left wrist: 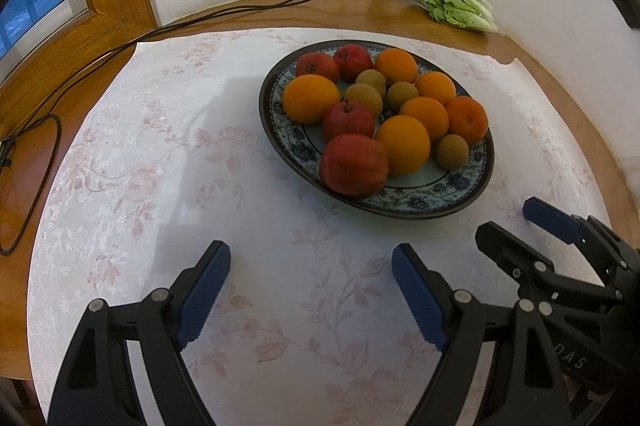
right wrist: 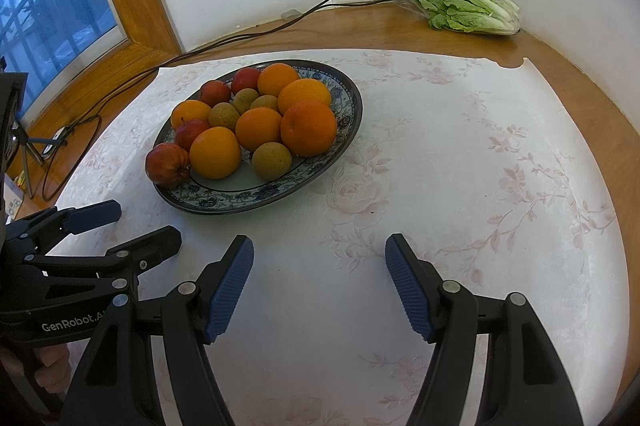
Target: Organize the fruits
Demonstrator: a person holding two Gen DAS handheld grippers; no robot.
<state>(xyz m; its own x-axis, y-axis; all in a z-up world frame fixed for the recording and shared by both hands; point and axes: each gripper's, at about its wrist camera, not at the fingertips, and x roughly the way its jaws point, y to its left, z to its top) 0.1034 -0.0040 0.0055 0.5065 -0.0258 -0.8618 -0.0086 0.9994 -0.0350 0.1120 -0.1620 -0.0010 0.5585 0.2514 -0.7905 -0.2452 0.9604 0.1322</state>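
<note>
A blue-patterned plate [left wrist: 452, 192] [right wrist: 320, 166] sits on the floral tablecloth, piled with several oranges [left wrist: 402, 144] [right wrist: 308, 128], red apples [left wrist: 354, 164] [right wrist: 167, 164] and small brown-green fruits [left wrist: 452, 151] [right wrist: 271, 159]. My left gripper [left wrist: 310, 262] is open and empty, low over the cloth in front of the plate. My right gripper [right wrist: 320, 256] is open and empty, in front and to the right of the plate. Each gripper shows in the other's view, the right [left wrist: 520, 230] and the left [right wrist: 132, 226], both open.
The white floral cloth [left wrist: 160, 186] [right wrist: 480, 186] covers a round wooden table against a white wall. A bag of lettuce [left wrist: 456, 4] [right wrist: 468, 8] lies at the back right. A black cable [left wrist: 200, 18] [right wrist: 240, 36] runs from a wall plug across the table's back left.
</note>
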